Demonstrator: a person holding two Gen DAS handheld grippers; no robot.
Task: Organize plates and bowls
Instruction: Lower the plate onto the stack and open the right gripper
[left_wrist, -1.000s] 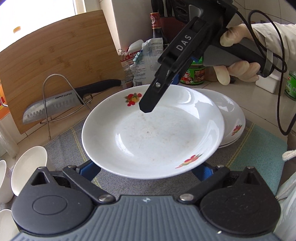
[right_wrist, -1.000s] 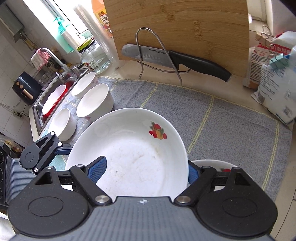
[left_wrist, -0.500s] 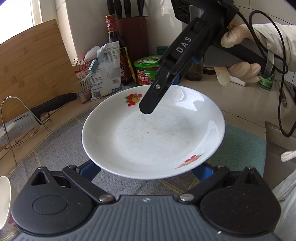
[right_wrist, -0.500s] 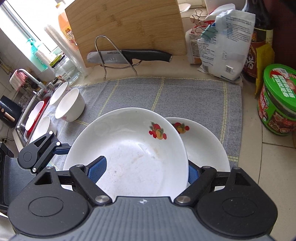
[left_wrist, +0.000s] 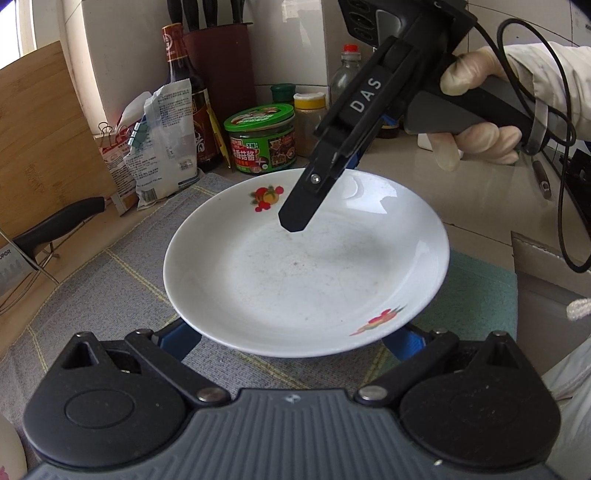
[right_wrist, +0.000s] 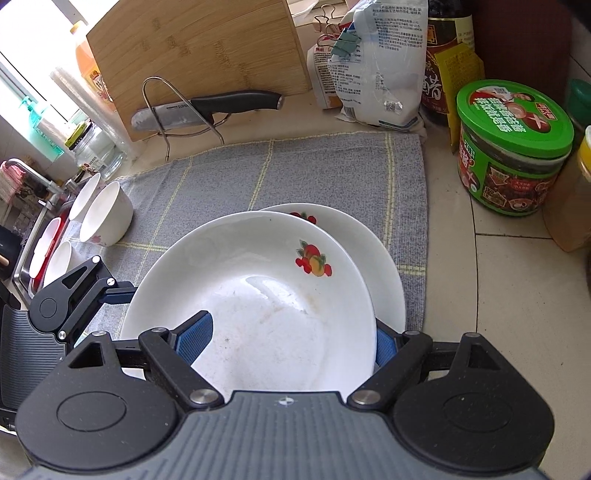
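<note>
Right wrist view: the grey checked cloth (right_wrist: 332, 173) lies open beyond the second white plate (right_wrist: 373, 251), green-lidded jar (right_wrist: 513, 147) right of it. The white fruit-printed plate (right_wrist: 258, 295), faintly smeared, hangs above that plate, clamped by the right gripper (right_wrist: 291, 343) and left gripper (left_wrist: 295, 332).

My right gripper (left_wrist: 295, 218) is black, stamped "DAS", with blue-padded fingers (right_wrist: 194, 338), silver screws, a black cable (left_wrist: 561, 184); pale glove (left_wrist: 476, 140), light sleeve (left_wrist: 546, 74).
</note>
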